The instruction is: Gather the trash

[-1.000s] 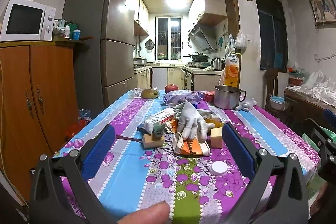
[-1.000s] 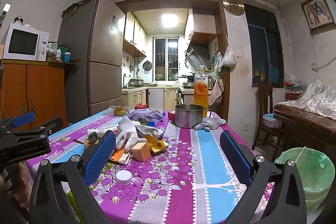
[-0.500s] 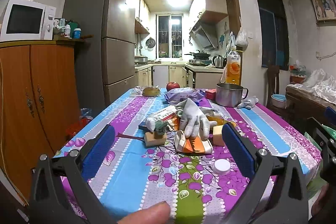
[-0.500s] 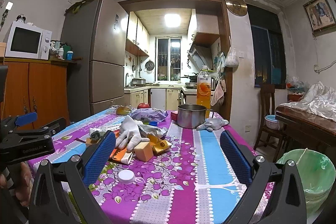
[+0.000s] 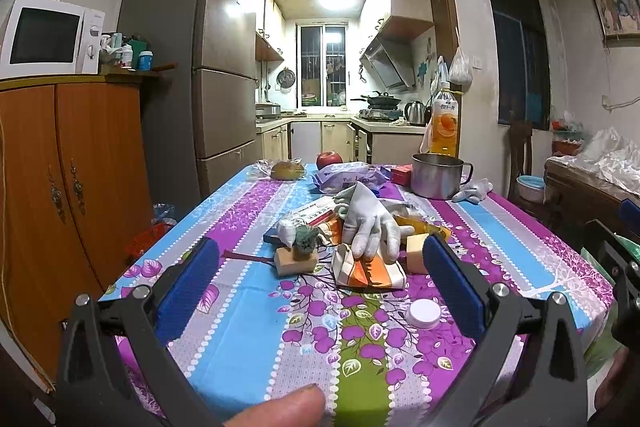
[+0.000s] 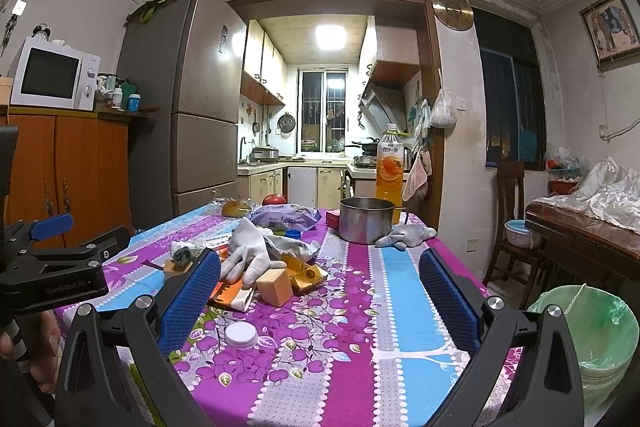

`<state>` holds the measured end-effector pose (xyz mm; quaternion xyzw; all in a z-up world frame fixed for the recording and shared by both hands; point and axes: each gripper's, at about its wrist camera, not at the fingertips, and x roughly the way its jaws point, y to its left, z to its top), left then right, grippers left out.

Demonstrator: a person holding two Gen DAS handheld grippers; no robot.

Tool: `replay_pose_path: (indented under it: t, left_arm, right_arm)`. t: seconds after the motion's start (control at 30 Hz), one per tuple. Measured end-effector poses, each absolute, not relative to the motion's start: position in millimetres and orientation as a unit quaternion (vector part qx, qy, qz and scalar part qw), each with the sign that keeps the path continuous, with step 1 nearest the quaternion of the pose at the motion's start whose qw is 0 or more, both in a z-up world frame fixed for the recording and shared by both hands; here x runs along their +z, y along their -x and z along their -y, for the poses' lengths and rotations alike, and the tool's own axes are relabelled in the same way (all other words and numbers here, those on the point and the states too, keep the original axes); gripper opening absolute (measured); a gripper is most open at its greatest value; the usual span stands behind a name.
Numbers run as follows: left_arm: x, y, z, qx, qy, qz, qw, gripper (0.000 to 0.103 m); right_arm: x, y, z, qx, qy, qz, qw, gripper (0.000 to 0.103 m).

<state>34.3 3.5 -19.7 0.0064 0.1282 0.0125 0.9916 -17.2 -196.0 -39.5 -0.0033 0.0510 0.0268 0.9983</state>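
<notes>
While both grippers hover over the near edge of the floral purple-and-blue tablecloth (image 5: 248,319), the left gripper (image 5: 320,279) and right gripper (image 6: 320,291) stand spread wide, pinching nothing. Mid-table lies the crumpled orange-and-white snack wrapper (image 5: 370,269) (its fold partly under a limp white rubber glove (image 5: 372,223)), long axis running left to right. A light green lined trash bin (image 6: 592,331) stands off the table's right edge.

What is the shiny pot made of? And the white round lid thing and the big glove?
The pot looks like metal, probably stainless steel: grey, with a shine that reflects the light. The white round lid looks like plastic: smooth, plain, evenly white. The big glove looks like soft knitted cloth, maybe with a coating: it lies limp and wrinkled, with a dull surface. I cannot be sure of the coating.
</notes>
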Motion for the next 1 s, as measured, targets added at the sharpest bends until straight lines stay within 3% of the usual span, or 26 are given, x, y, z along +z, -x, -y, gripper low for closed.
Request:
replay_pose_path:
  t: [0.73, 1.0]
  left_arm:
    - [-29, -53, -21, 0.023, -0.005, -0.142, 0.990, 0.098]
    - [-45, -100, -62, 0.024, 0.028, -0.202, 0.979, 0.098]
  right_arm:
    - [-43, 5, 189, 0.041, 0.015, -0.065, 0.997, 0.099]
    - [-56, -19, 180, 0.087, 0.022, -0.111, 0.990, 0.099]
